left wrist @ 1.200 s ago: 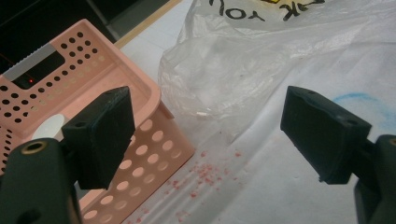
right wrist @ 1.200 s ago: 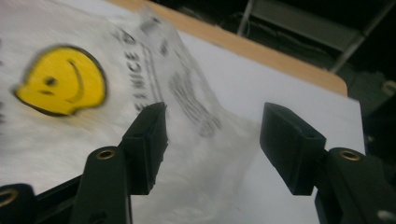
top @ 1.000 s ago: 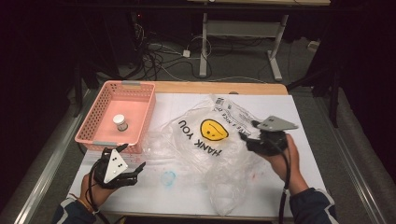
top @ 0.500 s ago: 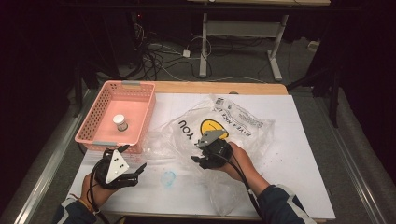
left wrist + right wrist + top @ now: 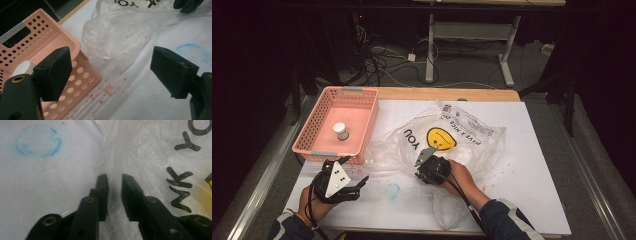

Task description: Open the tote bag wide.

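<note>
Clear plastic film makes up the bag (image 5: 447, 142), which is spread crumpled across the middle of the white table (image 5: 532, 165), its yellow smiling face and black lettering turned up. The right gripper (image 5: 114, 178) is set down on the bag's near left part, and its jaws have just been closing; in the right gripper view a raised fold of film is seen pinched in the narrow gap between them, apparently so that the thin sheet can be lifted or drawn open. The left gripper (image 5: 110, 67) is held released, jaws wide apart with nothing between them, over bare table just beside the near corner of the pink basket (image 5: 354, 102), probably kept ready for a second hold on the bag. A small white-capped jar (image 5: 341, 131) stands in the basket, apart from the bag. A blue circle (image 5: 392, 190) is drawn on the table between the two grippers, perhaps as a placing mark.
</note>
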Demonstrator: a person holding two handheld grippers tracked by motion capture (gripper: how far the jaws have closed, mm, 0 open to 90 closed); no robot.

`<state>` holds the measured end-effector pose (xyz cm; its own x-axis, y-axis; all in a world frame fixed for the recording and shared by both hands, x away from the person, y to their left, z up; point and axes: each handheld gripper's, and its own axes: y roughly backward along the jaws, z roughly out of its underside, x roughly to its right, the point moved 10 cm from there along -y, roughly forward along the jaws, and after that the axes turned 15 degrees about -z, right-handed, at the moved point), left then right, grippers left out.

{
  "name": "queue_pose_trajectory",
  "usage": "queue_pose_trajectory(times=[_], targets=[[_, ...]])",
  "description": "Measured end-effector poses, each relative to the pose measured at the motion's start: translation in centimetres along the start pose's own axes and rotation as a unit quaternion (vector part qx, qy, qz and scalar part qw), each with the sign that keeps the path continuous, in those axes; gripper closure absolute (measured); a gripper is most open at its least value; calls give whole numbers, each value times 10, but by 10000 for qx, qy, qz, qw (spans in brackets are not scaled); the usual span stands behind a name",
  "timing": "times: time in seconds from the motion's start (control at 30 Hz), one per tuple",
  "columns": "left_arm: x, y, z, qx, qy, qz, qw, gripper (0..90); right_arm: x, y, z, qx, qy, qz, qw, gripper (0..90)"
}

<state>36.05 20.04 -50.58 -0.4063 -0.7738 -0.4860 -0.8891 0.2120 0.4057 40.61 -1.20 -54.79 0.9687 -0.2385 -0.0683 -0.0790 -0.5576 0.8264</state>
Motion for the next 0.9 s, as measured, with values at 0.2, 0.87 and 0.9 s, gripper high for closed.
queue_pose_trajectory(times=[0.2, 0.87, 0.9], targets=[[-1, 0, 0, 3, 13, -5, 10000, 172, 4, 10, -3, 174, 9, 222, 9996, 900], [-61, 0, -29, 197, 616, -512, 9966, 175, 37, 136, -48, 2030, -14, 1755, 9633, 900], [-61, 0, -29, 197, 616, -512, 9966, 175, 38, 141, -51, 2119, -11, 1774, 9610, 900]])
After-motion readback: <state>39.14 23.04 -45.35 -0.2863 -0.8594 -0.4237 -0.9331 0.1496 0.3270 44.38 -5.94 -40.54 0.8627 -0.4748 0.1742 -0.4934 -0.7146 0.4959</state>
